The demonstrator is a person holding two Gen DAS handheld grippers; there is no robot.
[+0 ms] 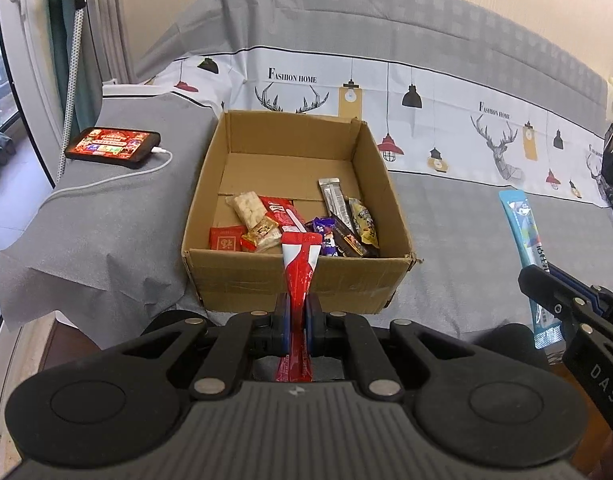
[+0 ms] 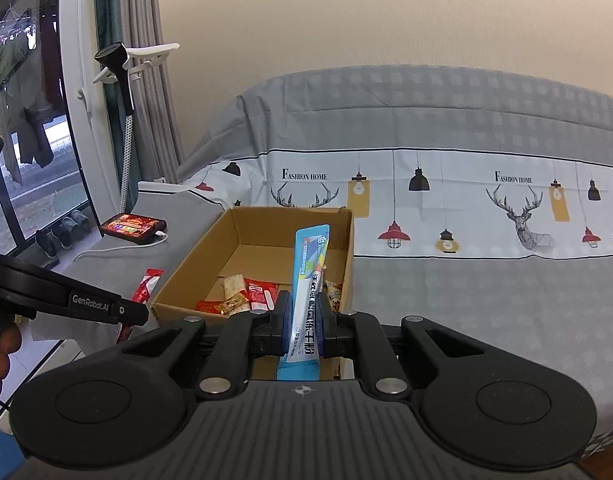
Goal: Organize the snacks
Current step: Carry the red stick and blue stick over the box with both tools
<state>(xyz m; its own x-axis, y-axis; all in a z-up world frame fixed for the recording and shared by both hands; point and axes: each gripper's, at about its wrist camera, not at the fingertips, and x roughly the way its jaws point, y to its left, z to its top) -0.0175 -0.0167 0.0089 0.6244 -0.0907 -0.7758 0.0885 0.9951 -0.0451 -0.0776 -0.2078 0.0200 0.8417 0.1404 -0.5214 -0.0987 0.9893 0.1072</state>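
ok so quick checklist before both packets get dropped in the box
1. Left gripper shut on the red snack packet: ok.
2. Right gripper shut on the blue snack packet: ok.
3. Cardboard box open at the top, bare floor at the back: ok.
4. Red snack packet's tip over the box's near wall: ok.
5. Blue snack packet over the box opening: cannot tell, it only lines up with the box in the right wrist view.
6. Phone and its cable lie apart from the box: ok.
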